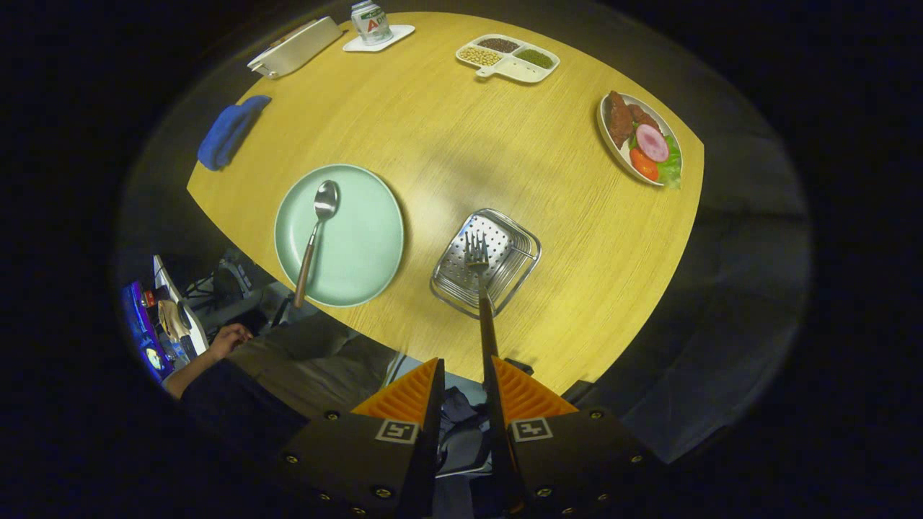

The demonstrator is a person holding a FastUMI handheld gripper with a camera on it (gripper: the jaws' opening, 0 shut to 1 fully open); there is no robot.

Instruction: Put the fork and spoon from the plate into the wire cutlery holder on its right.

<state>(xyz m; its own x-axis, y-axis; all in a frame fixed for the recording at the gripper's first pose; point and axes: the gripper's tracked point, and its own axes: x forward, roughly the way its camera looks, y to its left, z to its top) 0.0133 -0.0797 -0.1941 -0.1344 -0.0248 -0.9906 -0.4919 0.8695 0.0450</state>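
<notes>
The wire cutlery holder (513, 261) stands on the wooden table just ahead of my fingers, seen from above. The fork (477, 252) has its tines down inside the holder, and its dark handle rises toward me along the inner edge of my right finger. My gripper (466, 360) is open: a clear gap separates the left finger from the handle. The spoon (317, 231) lies on the pale green plate (368, 238), left of the holder, bowl pointing away and its brown handle reaching over the near rim.
A plate of food (642, 137) sits far right and a divided dish of grains (509, 58) lies beyond. A can on a coaster (371, 21), a white box (296, 47) and a blue cloth (229, 131) lie far left. A person's hand (229, 337) rests below the table edge.
</notes>
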